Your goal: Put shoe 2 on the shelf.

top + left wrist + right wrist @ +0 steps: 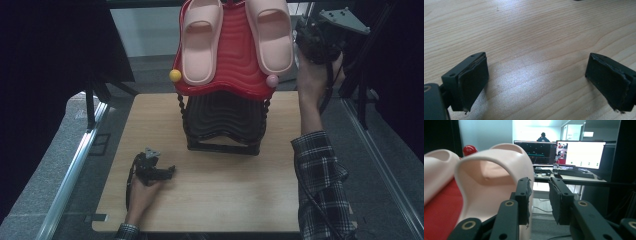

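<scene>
Hovering my right gripper [540, 200] just right of the right slipper [271, 32], jaws apart, empty; slipper runs near-to-far. Left gripper [536, 82] released, far off on table [220, 200].

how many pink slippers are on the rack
2: left slipper lies on the red top shelf near the yellow ball; right slipper lies beside it, next to the right gripper.

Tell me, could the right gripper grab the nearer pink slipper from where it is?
Probably yes: the right gripper sits right beside the slipper strap, jaws slightly apart, nothing between them; it needs only a small sideways shift.
</scene>
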Demonstrator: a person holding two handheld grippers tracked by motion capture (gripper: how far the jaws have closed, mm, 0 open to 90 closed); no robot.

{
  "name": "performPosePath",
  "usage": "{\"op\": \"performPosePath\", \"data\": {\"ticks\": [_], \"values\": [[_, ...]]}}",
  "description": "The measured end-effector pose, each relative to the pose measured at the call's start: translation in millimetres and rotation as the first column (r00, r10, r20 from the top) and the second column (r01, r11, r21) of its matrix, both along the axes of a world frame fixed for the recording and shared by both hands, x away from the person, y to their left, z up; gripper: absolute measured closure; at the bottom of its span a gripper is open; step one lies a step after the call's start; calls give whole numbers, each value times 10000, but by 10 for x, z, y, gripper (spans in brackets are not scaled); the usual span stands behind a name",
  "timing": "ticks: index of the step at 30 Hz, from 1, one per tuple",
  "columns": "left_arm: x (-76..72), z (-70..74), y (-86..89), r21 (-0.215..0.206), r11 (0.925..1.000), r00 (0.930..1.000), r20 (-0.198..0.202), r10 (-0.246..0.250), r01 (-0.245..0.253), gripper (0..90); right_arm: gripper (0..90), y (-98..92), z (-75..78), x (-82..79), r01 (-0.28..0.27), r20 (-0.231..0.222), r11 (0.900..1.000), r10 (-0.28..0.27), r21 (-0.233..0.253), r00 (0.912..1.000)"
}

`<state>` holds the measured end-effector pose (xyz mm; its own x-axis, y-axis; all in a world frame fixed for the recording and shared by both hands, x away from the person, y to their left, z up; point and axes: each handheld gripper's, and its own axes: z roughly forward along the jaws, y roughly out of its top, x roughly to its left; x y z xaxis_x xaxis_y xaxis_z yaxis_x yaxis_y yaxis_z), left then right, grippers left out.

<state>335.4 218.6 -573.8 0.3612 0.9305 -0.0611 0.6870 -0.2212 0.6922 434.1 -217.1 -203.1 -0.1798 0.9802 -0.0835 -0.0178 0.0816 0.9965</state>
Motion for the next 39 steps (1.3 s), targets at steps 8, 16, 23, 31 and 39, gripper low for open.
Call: {"op": "performPosePath", "data": {"ticks": [8,16,23,31,39], "values": [[0,-1,-2,-7,10000,10000,9,16,-16,47,896,-190,-283,-86,-388,32,9989,389,-261,9992],[1,-2,-3,-5,10000,10000,29,32,-32,47,897,-163,-603,-148,-770,184,9944,785,-719,9967],[0,-2,-4,-5,10000,10000,30,38,-38,47,897,-150,-756,-145,-994,322,9941,1009,-445,9944],[0,-1,-2,21,10000,10000,18,17,-17,47,896,95,-693,-110,-1279,107,9869,1296,-988,9915],[-2,-1,-4,-5,10000,10000,10,39,-39,47,896,274,-659,-11,-1761,-54,9721,1774,-1551,9841]]}}
